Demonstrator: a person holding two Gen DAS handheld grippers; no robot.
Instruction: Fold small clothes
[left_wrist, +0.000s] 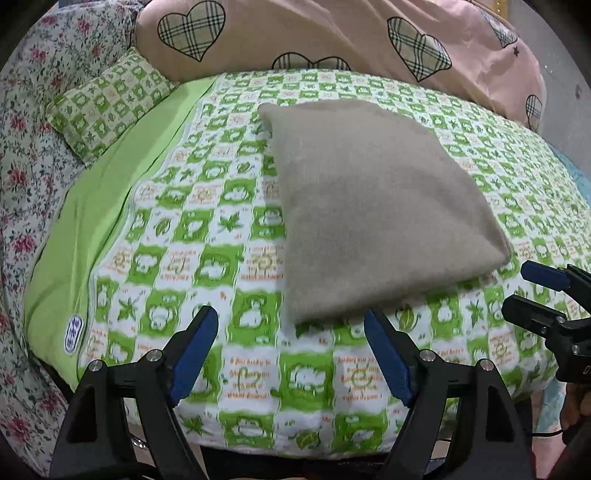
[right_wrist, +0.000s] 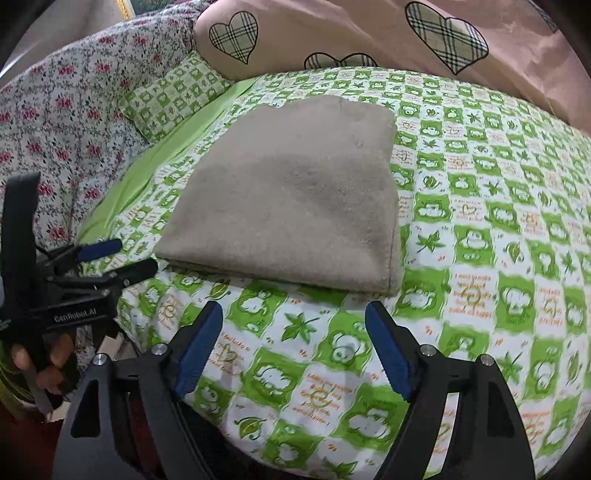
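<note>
A folded beige fleece garment (left_wrist: 373, 206) lies flat as a neat rectangle on the green-and-white checked bedsheet (left_wrist: 207, 236); it also shows in the right wrist view (right_wrist: 291, 199). My left gripper (left_wrist: 291, 325) is open and empty, just short of the garment's near edge. My right gripper (right_wrist: 293, 321) is open and empty, a little back from the garment's near edge. The right gripper shows at the right edge of the left wrist view (left_wrist: 532, 291). The left gripper shows at the left of the right wrist view (right_wrist: 122, 258).
A small matching green checked pillow (left_wrist: 107, 107) lies at the back left. A pink duvet with plaid hearts (left_wrist: 332, 33) is piled along the back. A floral cover (left_wrist: 26, 147) runs down the left side. The bed's front edge (left_wrist: 295, 450) is just below my grippers.
</note>
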